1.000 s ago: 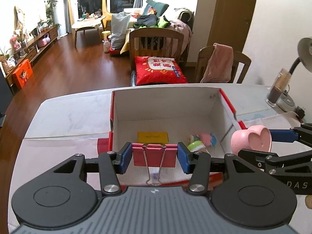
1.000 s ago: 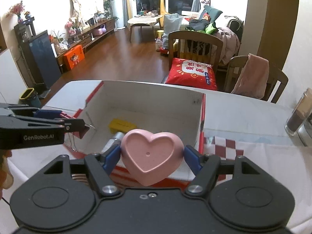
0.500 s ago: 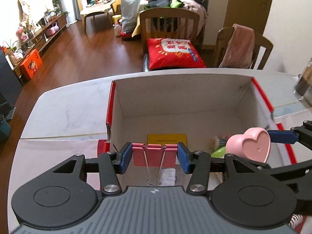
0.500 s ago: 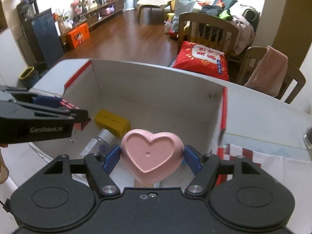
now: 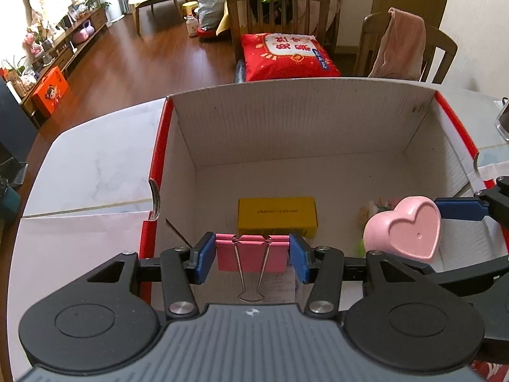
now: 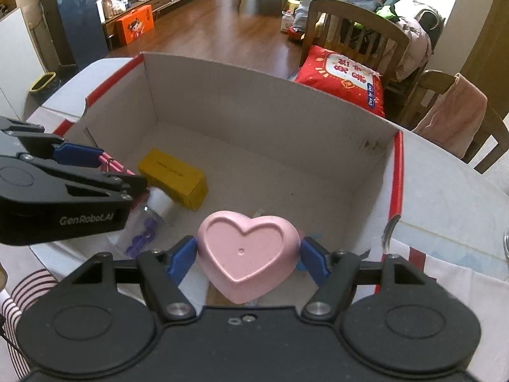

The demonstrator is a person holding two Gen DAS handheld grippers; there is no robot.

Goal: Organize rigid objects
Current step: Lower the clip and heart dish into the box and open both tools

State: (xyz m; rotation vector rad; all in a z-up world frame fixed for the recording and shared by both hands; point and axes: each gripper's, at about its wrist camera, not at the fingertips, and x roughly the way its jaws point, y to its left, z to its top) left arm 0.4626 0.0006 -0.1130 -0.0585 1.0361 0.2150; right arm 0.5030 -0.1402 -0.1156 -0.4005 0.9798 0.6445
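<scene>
Our left tongs (image 5: pixel 251 256) clamp a pink binder clip (image 5: pixel 252 256), right tongs (image 6: pixel 247 256) clamp a heart dish (image 6: pixel 245 254), both over the box (image 5: pixel 302 121); inside it, yellow carton (image 5: pixel 276 216) and bottle (image 6: pixel 149 213).

Across the lower part of the left wrist view, the left gripper (image 5: pixel 251 256) has a ribbed grey body, two round black discs, black linkage arms with silver screws and blue fingers (image 5: pixel 203 256). The right gripper (image 6: pixel 246 254) fills the bottom of its own view with a matte black body, the same discs, silver screws and blue fingers (image 6: pixel 310 261). At the left edge of the right wrist view, the left gripper's black side carries white "GenRobot.AI" lettering.
</scene>
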